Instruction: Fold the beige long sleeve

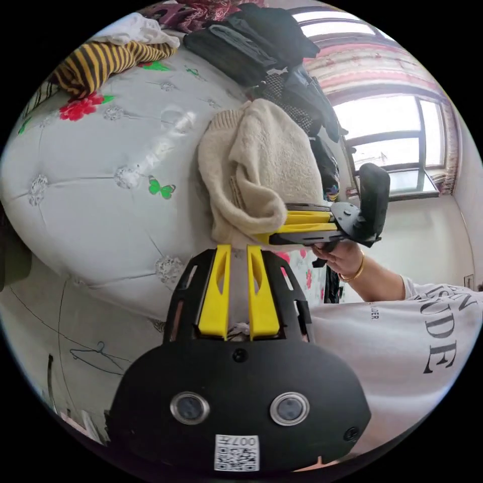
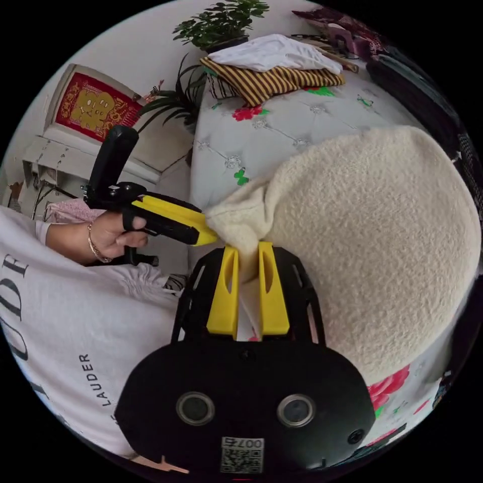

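In the left gripper view, your left hand-held gripper [image 1: 238,251] points at the lower edge of the beige fuzzy knit long-sleeve garment [image 1: 261,166], which hangs bunched in the air above the grey tufted mattress with printed flowers and butterflies [image 1: 100,166]. Its yellow jaws stand close together, and you cannot tell from here whether any fabric sits between them. The right hand-held gripper [image 1: 274,226] comes in from the side, its jaws pinching a thick fold at the garment's bottom. The risk is plain: the knit is bulky and gathered into a lump, so if one grip is only on a loose roll of cloth, it can slip out once you spread your hands, and the garment would drop in a heap onto the bed. This view also gives you the heap of dark clothes [image 1: 261,45] behind the garment and the bright window [image 1: 387,136], which the other view leaves out of sight. In the right gripper view, your right hand-held gripper [image 2: 249,251] is clearly pressed on a corner of the beige knit, the cloth wedged between its jaws, while the left hand-held gripper [image 2: 204,234] touches the same corner from the side, so both grips crowd one spot and the fold could start crooked. Here you see the yellow-and-brown striped garment [image 2: 274,80] under a white cloth [image 2: 274,53], the green potted plant [image 2: 221,22] and the red framed picture [image 2: 95,108].
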The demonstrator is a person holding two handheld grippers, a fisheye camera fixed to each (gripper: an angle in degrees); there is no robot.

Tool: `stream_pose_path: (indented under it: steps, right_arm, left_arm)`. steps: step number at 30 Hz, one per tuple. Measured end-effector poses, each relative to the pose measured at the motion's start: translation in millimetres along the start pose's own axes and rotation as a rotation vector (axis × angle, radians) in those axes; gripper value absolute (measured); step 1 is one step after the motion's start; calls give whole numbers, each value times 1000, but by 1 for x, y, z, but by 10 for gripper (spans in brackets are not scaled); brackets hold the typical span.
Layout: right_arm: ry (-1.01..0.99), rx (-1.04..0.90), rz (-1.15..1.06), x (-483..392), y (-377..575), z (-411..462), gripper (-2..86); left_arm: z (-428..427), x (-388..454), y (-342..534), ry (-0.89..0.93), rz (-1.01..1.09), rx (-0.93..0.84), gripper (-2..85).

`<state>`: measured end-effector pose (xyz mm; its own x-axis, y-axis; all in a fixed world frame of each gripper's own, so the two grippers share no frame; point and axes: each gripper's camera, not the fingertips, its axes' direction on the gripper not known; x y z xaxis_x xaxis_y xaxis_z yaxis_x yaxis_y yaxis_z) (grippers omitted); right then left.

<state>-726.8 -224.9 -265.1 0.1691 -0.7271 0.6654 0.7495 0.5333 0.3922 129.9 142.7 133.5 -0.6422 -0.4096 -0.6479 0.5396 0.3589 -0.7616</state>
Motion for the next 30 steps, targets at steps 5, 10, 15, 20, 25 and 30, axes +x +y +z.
stream_pose_path:
  steps: [5, 10, 15, 20, 25, 30]
  right_arm:
    - [-229, 120, 40, 38, 23, -53, 96]
    - [-344, 520, 323, 121, 119, -123, 120]
    - [-443, 611, 692, 214, 203, -94, 145]
    - [-621, 561, 788, 271, 212, -30, 170]
    - [-811, 575, 757, 307, 223, 1, 164]
    - [-748, 676, 735, 318, 272, -44, 141]
  left_arm:
    - [-27, -14, 1, 53, 12, 56, 74]
    - [-67, -30, -26, 168, 45, 135, 129]
    - [-64, -51, -71, 294, 40, 86, 184]
    - [-8, -66, -125, 323, -25, -50, 199]
    - [37, -41, -158, 343, 20, -215, 153]
    - [25, 17, -173, 360, 143, -217, 126]
